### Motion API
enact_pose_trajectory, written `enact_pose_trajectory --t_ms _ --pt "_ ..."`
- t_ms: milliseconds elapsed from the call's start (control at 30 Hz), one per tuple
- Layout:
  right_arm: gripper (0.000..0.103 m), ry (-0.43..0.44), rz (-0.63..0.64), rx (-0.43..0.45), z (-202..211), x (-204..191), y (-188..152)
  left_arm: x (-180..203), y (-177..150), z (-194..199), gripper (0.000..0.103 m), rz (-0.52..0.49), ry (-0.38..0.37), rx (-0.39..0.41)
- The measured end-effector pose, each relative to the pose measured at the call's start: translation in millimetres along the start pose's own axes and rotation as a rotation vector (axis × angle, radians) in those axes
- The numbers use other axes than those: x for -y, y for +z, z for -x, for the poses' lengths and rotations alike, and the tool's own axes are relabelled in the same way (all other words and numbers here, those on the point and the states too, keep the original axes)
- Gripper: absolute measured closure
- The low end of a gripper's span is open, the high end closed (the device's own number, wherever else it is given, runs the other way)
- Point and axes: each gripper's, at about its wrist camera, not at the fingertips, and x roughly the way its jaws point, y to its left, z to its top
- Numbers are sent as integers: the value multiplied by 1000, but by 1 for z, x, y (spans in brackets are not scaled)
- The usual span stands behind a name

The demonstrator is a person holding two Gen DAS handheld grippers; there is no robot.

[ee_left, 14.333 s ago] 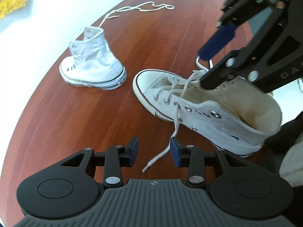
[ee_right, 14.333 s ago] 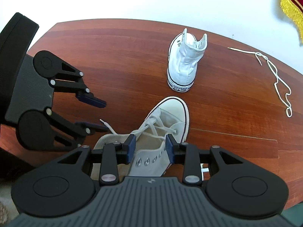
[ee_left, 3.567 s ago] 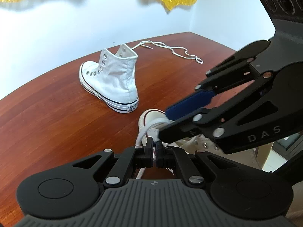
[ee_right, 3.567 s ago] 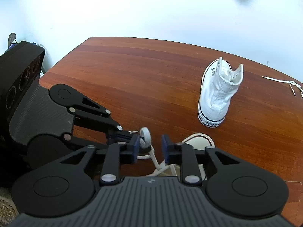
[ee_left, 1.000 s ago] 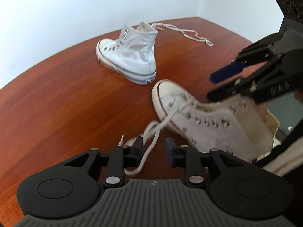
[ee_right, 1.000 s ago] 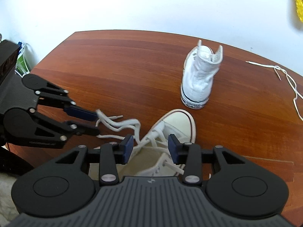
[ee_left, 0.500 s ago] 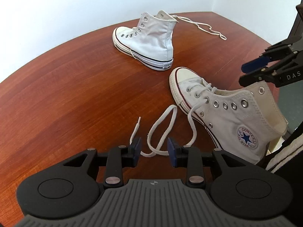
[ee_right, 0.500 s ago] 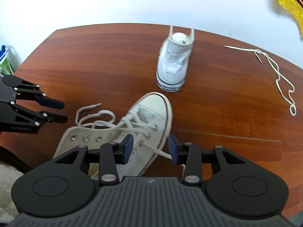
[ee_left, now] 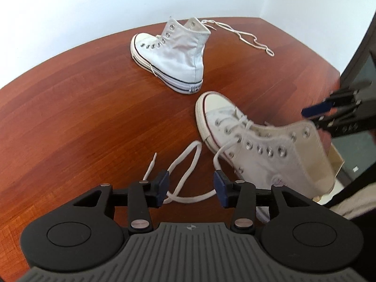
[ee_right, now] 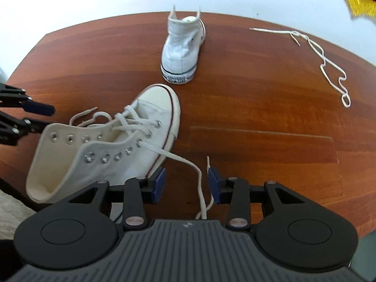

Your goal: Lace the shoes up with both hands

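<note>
A cream high-top shoe (ee_left: 258, 145) (ee_right: 105, 145), laced through its lower eyelets, lies near the table's front edge. One lace end (ee_left: 185, 164) loops on the wood between the pads of my left gripper (ee_left: 191, 183) (ee_right: 47, 116). Its jaws are opening and touch nothing. The other lace end (ee_right: 183, 158) runs from the shoe between the pads of my right gripper (ee_right: 186, 181) (ee_left: 312, 116). Those jaws are closing slightly, and the pads do not press the lace. A white unlaced high-top (ee_left: 178, 54) (ee_right: 182, 49) stands farther back, with a loose lace (ee_left: 249, 38) (ee_right: 329, 63) beside it.
The brown wooden table (ee_left: 82, 117) (ee_right: 258, 117) ends close behind the cream shoe's heel. A cardboard box (ee_left: 336, 162) shows beyond that edge. A white wall with yellow-fringed banners (ee_right: 357, 2) stands behind the table.
My left jaws have spread and the lace loop they had between them now lies loose on the table. The right gripper has shifted sideways, from above the cream shoe to over its other lace end.
</note>
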Motion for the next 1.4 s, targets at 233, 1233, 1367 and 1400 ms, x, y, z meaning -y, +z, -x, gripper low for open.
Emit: enact_pose_trajectory --t_ms 233,1233,1367,1400 --pt "83 -13 -7 -53 -24 19 5 9 17 7 53 20 -40 2" --pt "102 40 68 -175 -74 25 6 44 33 -6 53 -75 -48 -59" --pt "102 41 68 -160 -70 24 5 46 33 -10 53 -81 -45 -77" --pt "102 41 68 -154 -69 24 5 46 33 -11 53 -82 -46 -80"
